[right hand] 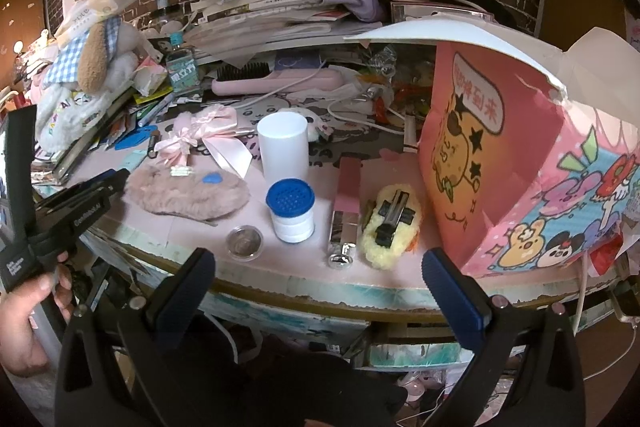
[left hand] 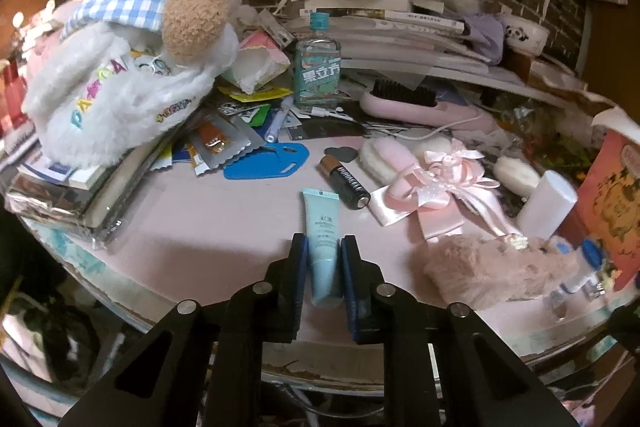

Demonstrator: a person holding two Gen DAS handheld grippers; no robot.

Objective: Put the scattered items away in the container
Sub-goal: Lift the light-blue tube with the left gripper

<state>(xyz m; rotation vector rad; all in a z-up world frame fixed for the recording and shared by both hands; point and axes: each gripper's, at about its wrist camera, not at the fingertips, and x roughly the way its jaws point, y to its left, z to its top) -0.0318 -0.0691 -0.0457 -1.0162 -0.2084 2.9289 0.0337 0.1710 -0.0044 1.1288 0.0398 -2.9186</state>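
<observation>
Right, my left hand-held gripper [left hand: 324,259] is pinching the pale blue tube [left hand: 323,247] near its cap end, pads pressed against both flanks, and the tube's long axis runs straight ahead along the fingers, crimped tail pointing away toward the battery [left hand: 345,186]. I judge it sits at or barely off the pink surface [left hand: 208,227]; I can't tell which. What matters now is the box [right hand: 520,163]: it stands at the far right edge of the surface, open top tilted, flap up, well apart from the tube. So the carry goes rightward, across the fuzzy pouch [left hand: 492,271] and the white cylinder [right hand: 282,147]. My right hand-held gripper [right hand: 318,279] hangs spread wide and empty just off the front edge, nearer the box, with the blue-lidded jar [right hand: 291,211] and the yellow clip [right hand: 392,227] directly ahead of it. I reckon the left needs to lift clear first, or the tail will drag into the pouch
</observation>
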